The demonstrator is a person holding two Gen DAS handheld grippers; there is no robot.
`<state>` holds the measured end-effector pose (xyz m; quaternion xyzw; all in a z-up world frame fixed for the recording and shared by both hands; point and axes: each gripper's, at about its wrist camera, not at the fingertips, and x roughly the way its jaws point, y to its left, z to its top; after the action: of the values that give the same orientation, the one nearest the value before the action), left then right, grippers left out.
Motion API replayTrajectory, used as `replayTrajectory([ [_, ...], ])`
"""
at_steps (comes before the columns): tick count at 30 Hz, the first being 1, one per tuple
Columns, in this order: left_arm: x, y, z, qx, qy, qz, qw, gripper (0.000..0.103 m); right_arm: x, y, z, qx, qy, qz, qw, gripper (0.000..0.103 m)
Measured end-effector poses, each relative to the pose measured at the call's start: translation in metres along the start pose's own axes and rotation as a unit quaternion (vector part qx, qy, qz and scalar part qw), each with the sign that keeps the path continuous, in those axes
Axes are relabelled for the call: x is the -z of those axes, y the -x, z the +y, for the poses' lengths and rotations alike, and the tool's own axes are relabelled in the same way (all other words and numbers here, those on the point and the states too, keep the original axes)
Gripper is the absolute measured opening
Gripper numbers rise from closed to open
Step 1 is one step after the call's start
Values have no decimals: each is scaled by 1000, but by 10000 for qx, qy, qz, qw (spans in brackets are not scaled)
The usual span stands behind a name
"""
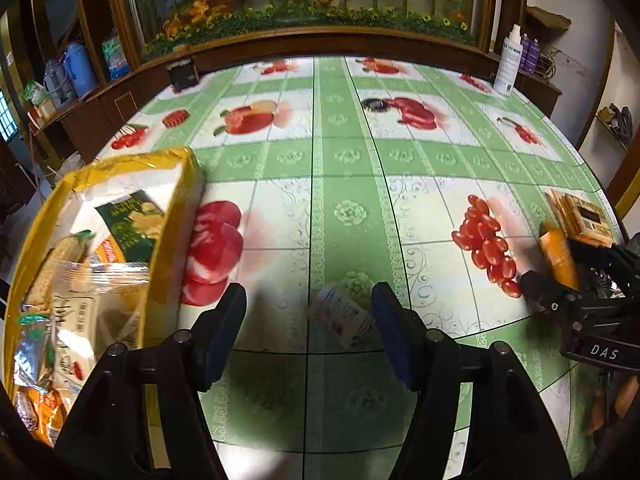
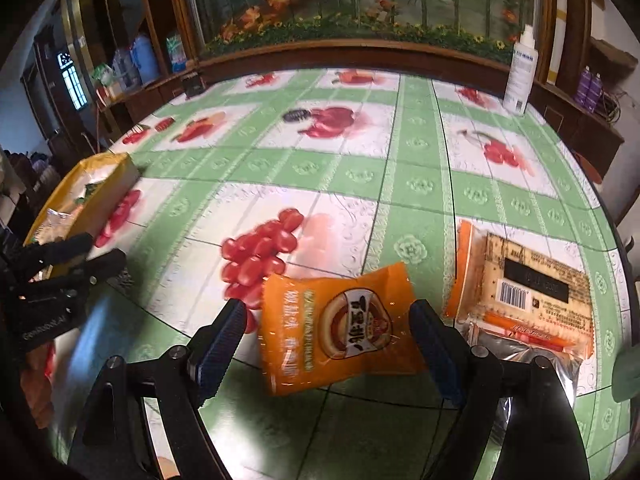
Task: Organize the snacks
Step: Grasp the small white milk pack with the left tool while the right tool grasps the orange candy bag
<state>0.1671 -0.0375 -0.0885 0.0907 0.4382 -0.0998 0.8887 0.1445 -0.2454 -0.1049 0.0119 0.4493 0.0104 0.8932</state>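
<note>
A yellow box (image 1: 176,216) at the table's left holds several snack packets; it also shows in the right wrist view (image 2: 116,184). My left gripper (image 1: 308,320) is open beside the box, with a small pale blurred packet (image 1: 340,316) between its fingers. My right gripper (image 2: 324,336) is open around an orange snack packet (image 2: 336,328) that looks tilted and blurred; I cannot tell whether the pads touch it. In the left wrist view the right gripper (image 1: 560,272) and the orange packet (image 1: 558,256) sit at the right edge.
A flat orange and tan packet (image 2: 532,284) with a barcode and a silvery packet (image 2: 516,356) lie at the right. A white spray bottle (image 2: 520,76) stands at the far right of the tablecloth (image 2: 400,160). A small black object (image 1: 182,74) sits at the far left edge.
</note>
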Motion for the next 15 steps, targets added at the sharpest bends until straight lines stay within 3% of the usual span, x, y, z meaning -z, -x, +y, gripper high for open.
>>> replayTrajectory([
  [3, 6, -7, 4, 157, 115, 17, 9998, 57, -1, 0, 4, 105, 133, -21, 9999, 86],
  [4, 7, -6, 4, 213, 106, -14, 9997, 45, -1, 1, 5, 122, 178, -36, 9998, 83],
  [5, 6, -3, 3, 251, 70, -14, 9997, 25, -1, 0, 7, 168, 214, -37, 9996, 81],
  [6, 6, -2, 3, 307, 84, 8, 9995, 16, -1, 2, 7, 158, 238, -69, 9996, 71],
  [9, 7, -1, 1, 344, 66, 10, 9994, 16, -2, 5, 10, 107, 279, -115, 9995, 36],
  [12, 8, 1, 6, 533, 196, 91, 9983, 16, 0, 6, 12, 129, 302, -132, 9994, 31],
  [15, 11, 10, 15, 784, 408, 123, 9960, 16, 3, 17, 9, -133, 108, -221, 9996, 26],
])
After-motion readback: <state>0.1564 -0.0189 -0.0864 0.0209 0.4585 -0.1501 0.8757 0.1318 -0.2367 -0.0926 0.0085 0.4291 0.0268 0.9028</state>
